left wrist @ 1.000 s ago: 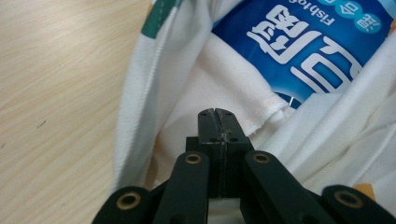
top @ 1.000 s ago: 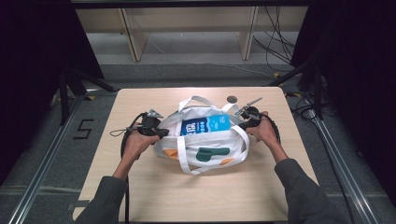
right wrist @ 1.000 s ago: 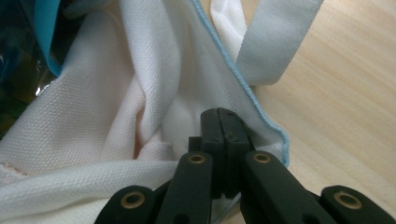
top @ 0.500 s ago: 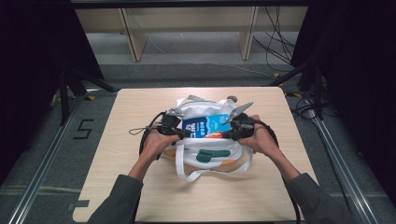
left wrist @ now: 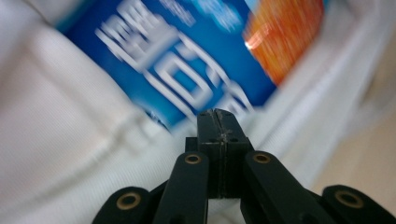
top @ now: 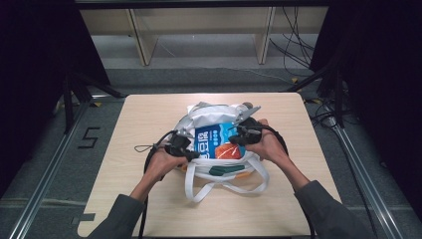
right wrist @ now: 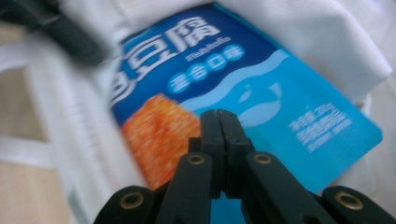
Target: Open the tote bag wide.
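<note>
A white tote bag [top: 211, 115] lies in the middle of the table, its long handles [top: 224, 188] trailing toward the person. A blue snack packet [top: 214, 142] with an orange picture sticks out of the bag's mouth. My left gripper [top: 190, 154] is at the bag's left side, jaws shut, tips against the white cloth just below the packet [left wrist: 187, 74]. My right gripper [top: 232, 141] comes in from the right, jaws shut, tips over the packet [right wrist: 280, 107]. In the gripper views I see nothing between either pair of jaws [left wrist: 217, 114] [right wrist: 218, 114].
The light wooden table [top: 144, 114] has bare room all around the bag. Black cables loop from both grippers across the tabletop [top: 149, 149]. A wooden shelf frame [top: 142, 40] stands beyond the far edge, dark stands and floor cables [top: 298, 50] at the sides.
Both hands have moved inward from the bag's outer sides to the packet at its mouth; the right one also rose. The bag has bunched up and its handles have shifted.
</note>
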`<state>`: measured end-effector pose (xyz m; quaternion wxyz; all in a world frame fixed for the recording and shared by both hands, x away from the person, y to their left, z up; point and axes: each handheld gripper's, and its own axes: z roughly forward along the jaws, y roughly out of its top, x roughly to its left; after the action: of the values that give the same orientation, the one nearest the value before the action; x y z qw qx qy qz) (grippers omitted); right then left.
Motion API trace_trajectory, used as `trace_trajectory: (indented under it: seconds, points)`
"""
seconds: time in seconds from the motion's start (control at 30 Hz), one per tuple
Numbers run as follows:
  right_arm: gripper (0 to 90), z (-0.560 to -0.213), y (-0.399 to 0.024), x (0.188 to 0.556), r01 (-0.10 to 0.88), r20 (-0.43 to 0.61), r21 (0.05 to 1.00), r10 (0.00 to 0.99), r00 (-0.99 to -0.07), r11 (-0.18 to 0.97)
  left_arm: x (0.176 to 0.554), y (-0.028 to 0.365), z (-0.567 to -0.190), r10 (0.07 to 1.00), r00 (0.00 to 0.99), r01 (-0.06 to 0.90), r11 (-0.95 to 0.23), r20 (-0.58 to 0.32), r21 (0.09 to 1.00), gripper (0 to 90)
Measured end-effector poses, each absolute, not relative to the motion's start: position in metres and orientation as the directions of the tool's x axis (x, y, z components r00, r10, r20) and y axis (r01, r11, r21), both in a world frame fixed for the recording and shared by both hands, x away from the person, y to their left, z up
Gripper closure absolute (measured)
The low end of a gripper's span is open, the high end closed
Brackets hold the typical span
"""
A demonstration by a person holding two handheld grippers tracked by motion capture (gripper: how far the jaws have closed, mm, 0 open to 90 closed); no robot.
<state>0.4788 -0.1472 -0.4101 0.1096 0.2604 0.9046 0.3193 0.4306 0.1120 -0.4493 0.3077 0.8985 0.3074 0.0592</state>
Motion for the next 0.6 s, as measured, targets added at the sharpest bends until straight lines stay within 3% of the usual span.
trace_trajectory:
  seconds: [0.03, 0.1, 0.27, 0.4, 0.6]
  points:
    - [90.0, -0.412, -0.144, 0.484, 0.407, -0.028, 0.630, 0.543, -0.839, 0.661, 0.426, 0.115, -0.454, 0.575, 0.816, 0.502, -0.649, -0.064, 0.571, 89.5]
    - [90.0, -0.416, -0.142, 0.492, 0.436, -0.006, 0.638, 0.571, -0.821, 0.634, 0.416, 0.127, -0.469, 0.627, 0.772, 0.543, -0.569, -0.102, 0.617, 89.6]
    - [90.0, -0.407, -0.151, 0.498, 0.454, 0.003, 0.663, 0.605, -0.796, 0.595, 0.411, 0.125, -0.456, 0.634, 0.771, 0.523, -0.570, -0.065, 0.634, 89.1]
    - [90.0, -0.402, -0.163, 0.503, 0.446, -0.024, 0.659, 0.610, -0.792, 0.605, 0.441, 0.119, -0.423, 0.680, 0.729, 0.525, -0.474, -0.085, 0.707, 86.6]
    - [90.0, -0.408, -0.171, 0.503, 0.490, -0.034, 0.641, 0.660, -0.750, 0.590, 0.481, 0.101, -0.420, 0.717, 0.697, 0.559, -0.514, -0.033, 0.651, 87.2]
